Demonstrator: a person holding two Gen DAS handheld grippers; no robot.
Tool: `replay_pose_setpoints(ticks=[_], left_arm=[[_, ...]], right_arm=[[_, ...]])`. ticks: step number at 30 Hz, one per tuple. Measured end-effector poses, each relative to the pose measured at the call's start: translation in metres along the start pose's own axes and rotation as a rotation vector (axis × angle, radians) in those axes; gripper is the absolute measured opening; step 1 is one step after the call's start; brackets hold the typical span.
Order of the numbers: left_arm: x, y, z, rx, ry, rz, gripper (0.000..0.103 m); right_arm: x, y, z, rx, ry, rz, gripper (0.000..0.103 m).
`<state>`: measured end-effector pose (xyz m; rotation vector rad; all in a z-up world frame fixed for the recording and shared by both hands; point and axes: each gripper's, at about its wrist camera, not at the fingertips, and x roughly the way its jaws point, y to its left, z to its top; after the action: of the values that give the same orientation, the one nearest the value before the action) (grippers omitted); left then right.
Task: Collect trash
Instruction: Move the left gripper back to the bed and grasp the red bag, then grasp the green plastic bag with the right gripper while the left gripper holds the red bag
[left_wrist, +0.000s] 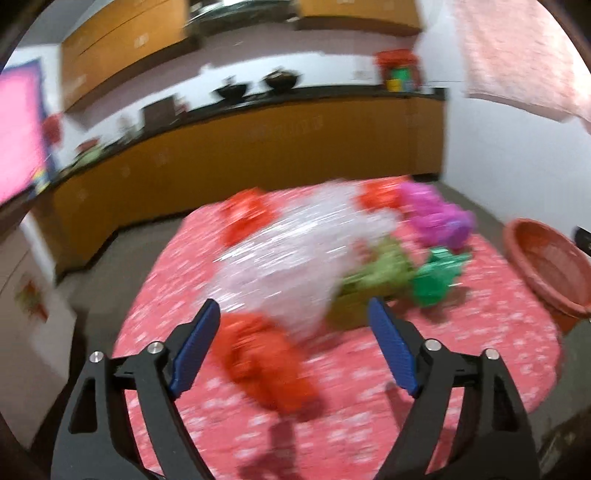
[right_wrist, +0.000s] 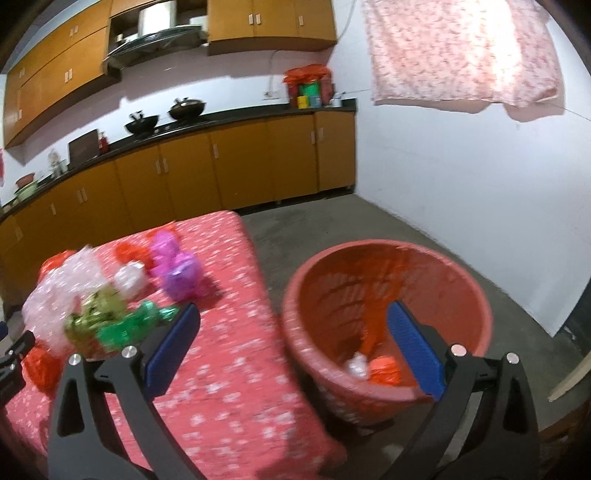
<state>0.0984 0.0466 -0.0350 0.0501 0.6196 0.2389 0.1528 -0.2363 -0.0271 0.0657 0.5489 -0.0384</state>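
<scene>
A: So, in the left wrist view, where's the trash?

B: The left gripper (left_wrist: 293, 319) is spread wide and holds nothing. An orange wrapper (left_wrist: 267, 363) lies between its fingers at lower centre, long axis running toward lower right. The clear plastic bag (left_wrist: 295, 251), green wrapper (left_wrist: 436, 277) and purple wrapper (left_wrist: 439, 218) sit further up the red tablecloth (left_wrist: 480, 332).

A: And the right wrist view?

B: The right gripper (right_wrist: 295, 325) is wide open and empty, hanging above the red basket (right_wrist: 306, 295) at lower right, which holds a few scraps. The pile is at left, so the left gripper looks nearer.
</scene>
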Motion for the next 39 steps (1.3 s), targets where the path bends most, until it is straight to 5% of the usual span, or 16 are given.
replay_pose_setpoints(ticks=[11, 14, 20, 29, 39], left_arm=[[0.067, 0.027, -0.009, -0.129, 0.148, 0.015, 0.082], [0.074, 0.042, -0.02, -0.176, 0.181, -0.005, 0.073], [0.077, 0.064, -0.023, -0.199, 0.174, -0.022, 0.059], [0.06, 0.094, -0.027, -0.179, 0.121, -0.017, 0.058], [0.059, 0.118, -0.026, -0.2, 0.093, 0.011, 0.058]], right_arm=[[-0.014, 0.028, -0.001, -0.068, 0.005, -0.001, 0.099], [-0.012, 0.031, -0.001, -0.078, 0.007, -0.003, 0.099], [-0.006, 0.046, -0.002, -0.1, 0.02, 0.02, 0.099], [0.016, 0.078, -0.004, -0.107, 0.056, 0.082, 0.098], [0.052, 0.116, 0.003, -0.059, 0.121, 0.137, 0.071]])
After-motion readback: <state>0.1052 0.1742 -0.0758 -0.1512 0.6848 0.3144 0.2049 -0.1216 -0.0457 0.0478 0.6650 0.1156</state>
